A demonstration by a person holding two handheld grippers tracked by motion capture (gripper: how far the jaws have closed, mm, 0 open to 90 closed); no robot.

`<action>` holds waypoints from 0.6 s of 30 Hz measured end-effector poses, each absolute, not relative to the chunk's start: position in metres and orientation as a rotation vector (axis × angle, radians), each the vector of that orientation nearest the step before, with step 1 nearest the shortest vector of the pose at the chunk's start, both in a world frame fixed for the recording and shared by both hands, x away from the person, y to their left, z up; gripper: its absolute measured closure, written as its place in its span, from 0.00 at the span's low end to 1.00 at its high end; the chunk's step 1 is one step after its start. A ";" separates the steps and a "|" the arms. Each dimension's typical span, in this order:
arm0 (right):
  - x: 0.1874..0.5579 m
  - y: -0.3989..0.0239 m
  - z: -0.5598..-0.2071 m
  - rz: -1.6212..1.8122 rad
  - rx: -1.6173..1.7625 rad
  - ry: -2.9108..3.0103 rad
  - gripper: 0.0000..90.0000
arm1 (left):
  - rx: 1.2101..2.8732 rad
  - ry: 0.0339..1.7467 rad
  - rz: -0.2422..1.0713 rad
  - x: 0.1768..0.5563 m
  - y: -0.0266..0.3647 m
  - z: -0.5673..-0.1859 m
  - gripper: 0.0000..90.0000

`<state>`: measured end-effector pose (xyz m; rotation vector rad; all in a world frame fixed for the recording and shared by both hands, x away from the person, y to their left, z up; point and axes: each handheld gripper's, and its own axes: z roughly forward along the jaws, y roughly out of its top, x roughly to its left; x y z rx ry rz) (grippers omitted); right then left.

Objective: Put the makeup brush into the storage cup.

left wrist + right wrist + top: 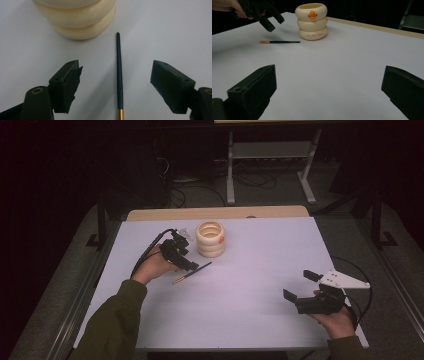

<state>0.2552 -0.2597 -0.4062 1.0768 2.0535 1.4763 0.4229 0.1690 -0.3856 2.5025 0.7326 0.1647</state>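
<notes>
— Dark green and thin as a twig, that stick (pixel 119 75) on the white table (pixel 260 270) looks like a brush handle or a pen with a gold band near one end. What do you make of it?

— You should expect it to be very light, stiff and smooth, so it will likely roll or skid if one pad nudges it first. It lies flat, which leaves you almost nothing to get under. Take it near the middle of the shaft, square across it, so it does not swing once lifted.

— Where does it sit against your left tongs (pixel 116 72)?

— Right between the jaws in the left gripper view, a little nearer the right-hand one, running lengthwise away from you. Its dark tip points toward the cream cup (pixel 75 17) made of stacked rings and stops just short of it. The jaws stand apart on both sides and neither pad touches the shaft.

— And from above?

— Your left tongs (pixel 186 262) hang over the stick's upper part, the cup just beyond.

— The right tongs (pixel 328 87)?

— Wide open, gripping nothing, well apart from the stick near the table's right edge.
</notes>
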 end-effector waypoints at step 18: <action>0.255 -0.260 -0.406 1.475 1.077 2.053 0.00 | 2.559 0.802 0.129 0.424 0.167 -0.391 0.56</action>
